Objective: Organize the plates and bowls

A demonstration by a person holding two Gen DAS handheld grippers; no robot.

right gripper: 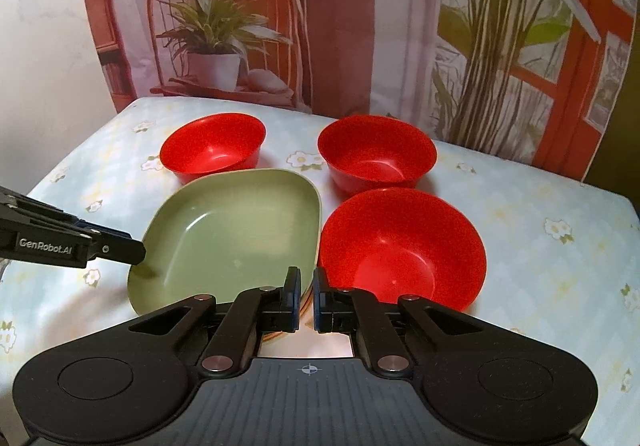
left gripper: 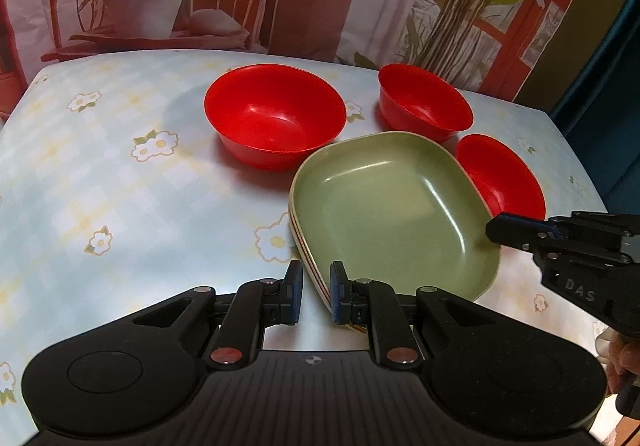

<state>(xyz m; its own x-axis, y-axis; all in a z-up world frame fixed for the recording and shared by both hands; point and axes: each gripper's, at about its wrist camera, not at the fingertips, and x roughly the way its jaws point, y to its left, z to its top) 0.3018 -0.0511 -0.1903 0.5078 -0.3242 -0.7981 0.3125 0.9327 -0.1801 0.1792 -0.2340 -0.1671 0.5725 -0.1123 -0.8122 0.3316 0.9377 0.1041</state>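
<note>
A stack of green square plates (left gripper: 394,208) (right gripper: 236,238) lies in the middle of the table. Three red bowls stand around it: a large one (left gripper: 275,116) (right gripper: 212,148), a far one (left gripper: 424,102) (right gripper: 376,152) and a near-right one (left gripper: 502,176) (right gripper: 402,246). My left gripper (left gripper: 316,286) straddles the stack's near-left rim with a narrow gap, touching nothing; it shows in the right wrist view (right gripper: 132,246). My right gripper (right gripper: 307,290) straddles the stack's right edge, jaws slightly apart; it shows in the left wrist view (left gripper: 504,232).
The table (left gripper: 120,186) has a pale blue floral cloth. A printed backdrop (right gripper: 340,26) with plants and a chair hangs behind the far edge. A white wall (right gripper: 40,66) is at the left.
</note>
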